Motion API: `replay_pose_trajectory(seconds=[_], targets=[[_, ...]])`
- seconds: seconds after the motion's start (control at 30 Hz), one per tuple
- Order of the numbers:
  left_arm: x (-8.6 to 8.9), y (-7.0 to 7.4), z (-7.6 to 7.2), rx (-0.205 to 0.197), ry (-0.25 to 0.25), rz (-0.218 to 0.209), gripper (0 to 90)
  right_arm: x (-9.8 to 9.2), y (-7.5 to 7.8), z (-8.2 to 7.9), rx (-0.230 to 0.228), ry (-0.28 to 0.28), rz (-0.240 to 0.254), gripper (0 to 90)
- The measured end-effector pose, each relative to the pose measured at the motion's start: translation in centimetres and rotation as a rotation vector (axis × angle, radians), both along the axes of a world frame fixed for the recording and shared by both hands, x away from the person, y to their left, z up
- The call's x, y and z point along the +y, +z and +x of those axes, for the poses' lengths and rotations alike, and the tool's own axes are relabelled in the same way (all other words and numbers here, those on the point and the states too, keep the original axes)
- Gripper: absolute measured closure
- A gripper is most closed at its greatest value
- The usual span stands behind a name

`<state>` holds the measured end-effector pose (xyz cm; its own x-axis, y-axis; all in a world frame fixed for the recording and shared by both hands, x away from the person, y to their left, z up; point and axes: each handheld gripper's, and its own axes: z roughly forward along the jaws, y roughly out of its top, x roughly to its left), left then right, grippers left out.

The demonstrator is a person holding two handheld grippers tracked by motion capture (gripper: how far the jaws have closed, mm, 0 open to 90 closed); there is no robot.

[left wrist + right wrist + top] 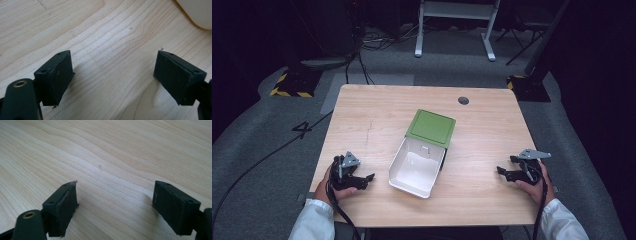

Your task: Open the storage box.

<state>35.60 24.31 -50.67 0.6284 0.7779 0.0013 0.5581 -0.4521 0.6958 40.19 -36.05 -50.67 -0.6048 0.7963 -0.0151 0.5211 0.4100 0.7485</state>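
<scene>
While both hands are resting low on the wooden table (372, 107), the white box (416, 168) with its green lid (431, 128) swung back is lying open mid-table between them, untouched. The left gripper (365, 180) and right gripper (503, 172) are both holding their jaws apart on nothing, so any handling of the box is, I'd judge, yet to begin.

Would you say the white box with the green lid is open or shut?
Open: the white box shows its bare inside, with the green lid swung back.
</scene>
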Motion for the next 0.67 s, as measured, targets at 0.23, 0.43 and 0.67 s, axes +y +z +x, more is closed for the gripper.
replay_pose_trajectory(seconds=[0.23,0.43,0.67], targets=[[0.0,0.0,0.0,0.001,0.0,-0.001,15.9,0.0,0.0,0.0,0.0,0.0,0.0,20.0],[-0.01,0.01,0.04,0.0,0.001,0.0,15.8,0.0,0.0,0.0,0.0,0.0,0.0,20.0],[-0.08,0.0,0.09,0.003,0.008,-0.003,15.6,0.0,0.0,0.0,0.0,0.0,0.0,19.9]])
